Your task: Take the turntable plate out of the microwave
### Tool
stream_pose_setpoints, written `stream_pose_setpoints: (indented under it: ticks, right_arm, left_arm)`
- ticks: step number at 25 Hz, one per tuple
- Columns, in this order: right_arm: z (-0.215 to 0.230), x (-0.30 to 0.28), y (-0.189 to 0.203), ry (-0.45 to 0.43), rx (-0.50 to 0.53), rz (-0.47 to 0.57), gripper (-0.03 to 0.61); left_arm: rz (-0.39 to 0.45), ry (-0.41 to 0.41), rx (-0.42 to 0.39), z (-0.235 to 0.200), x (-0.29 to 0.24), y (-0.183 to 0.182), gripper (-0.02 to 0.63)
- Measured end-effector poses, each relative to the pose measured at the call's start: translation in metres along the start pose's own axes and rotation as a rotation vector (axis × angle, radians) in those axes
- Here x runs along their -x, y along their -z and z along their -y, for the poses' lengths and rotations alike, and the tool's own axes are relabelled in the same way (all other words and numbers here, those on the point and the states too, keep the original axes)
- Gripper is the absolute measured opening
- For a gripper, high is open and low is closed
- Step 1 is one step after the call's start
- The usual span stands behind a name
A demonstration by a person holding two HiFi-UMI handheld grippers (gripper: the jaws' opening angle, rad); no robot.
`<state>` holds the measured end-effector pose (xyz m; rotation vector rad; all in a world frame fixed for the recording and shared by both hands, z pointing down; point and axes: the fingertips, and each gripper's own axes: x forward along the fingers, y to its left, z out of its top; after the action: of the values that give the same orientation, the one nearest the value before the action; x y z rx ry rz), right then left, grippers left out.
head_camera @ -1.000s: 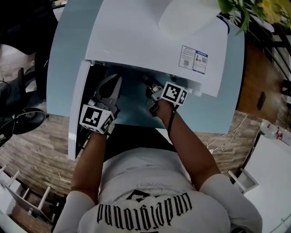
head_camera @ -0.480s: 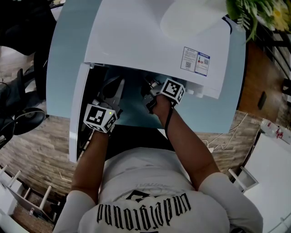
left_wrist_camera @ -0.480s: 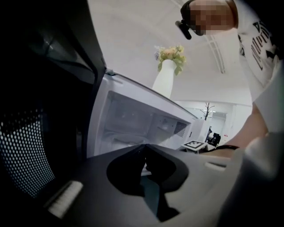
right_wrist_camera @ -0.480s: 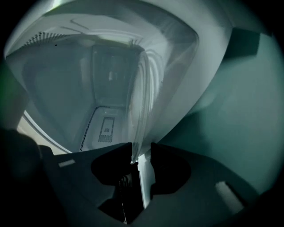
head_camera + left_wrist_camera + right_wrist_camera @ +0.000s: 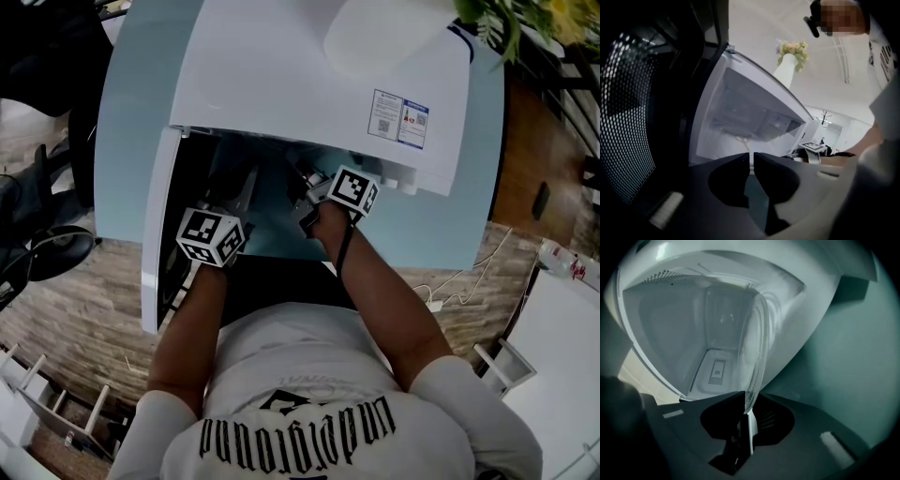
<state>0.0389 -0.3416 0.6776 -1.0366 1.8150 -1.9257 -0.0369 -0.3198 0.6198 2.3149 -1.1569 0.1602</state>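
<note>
The white microwave [image 5: 309, 84] stands on a pale blue table [image 5: 131, 112] with its door [image 5: 159, 234] swung open to the left. In the right gripper view the clear glass turntable plate [image 5: 757, 352] stands edge-on in the cavity, its near rim between the jaws. My right gripper [image 5: 747, 405] is closing, and its pads press on that rim. My left gripper [image 5: 752, 161] is shut with nothing in it, low in front of the cavity [image 5: 750, 112], beside the door's mesh window [image 5: 628, 117]. In the head view both jaw pairs are mostly hidden in the dark opening.
A white vase [image 5: 375, 33] with flowers [image 5: 497, 19] stands on top of the microwave. The open door walls off the left side. A dark chair [image 5: 37, 244] stands at the left, and white furniture [image 5: 562, 328] at the right on the wooden floor.
My left gripper has sunk lower in front of the opening and rolled a little, so its jaws show less. The right hand has stayed in place at the opening.
</note>
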Motion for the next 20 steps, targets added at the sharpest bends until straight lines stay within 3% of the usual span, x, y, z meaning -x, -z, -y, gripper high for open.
stream_pose_setpoints:
  ticks: [5, 10, 15, 20]
  right_arm:
    - [0.004, 0.011, 0.005, -0.001, 0.005, -0.009, 0.052]
    - [0.006, 0.022, 0.016, 0.000, 0.010, -0.029, 0.052]
    - [0.007, 0.038, 0.028, -0.009, 0.014, -0.064, 0.052]
    - [0.010, 0.051, 0.040, -0.016, 0.035, -0.100, 0.052]
  left_arm:
    - [-0.041, -0.027, 0.116, -0.001, 0.001, 0.023, 0.062]
    - [-0.046, -0.059, 0.304, 0.001, 0.006, 0.046, 0.128]
    - [-0.045, -0.056, 0.422, -0.004, 0.012, 0.058, 0.200]
    - [-0.025, 0.043, 0.590, 0.005, 0.006, 0.069, 0.232]
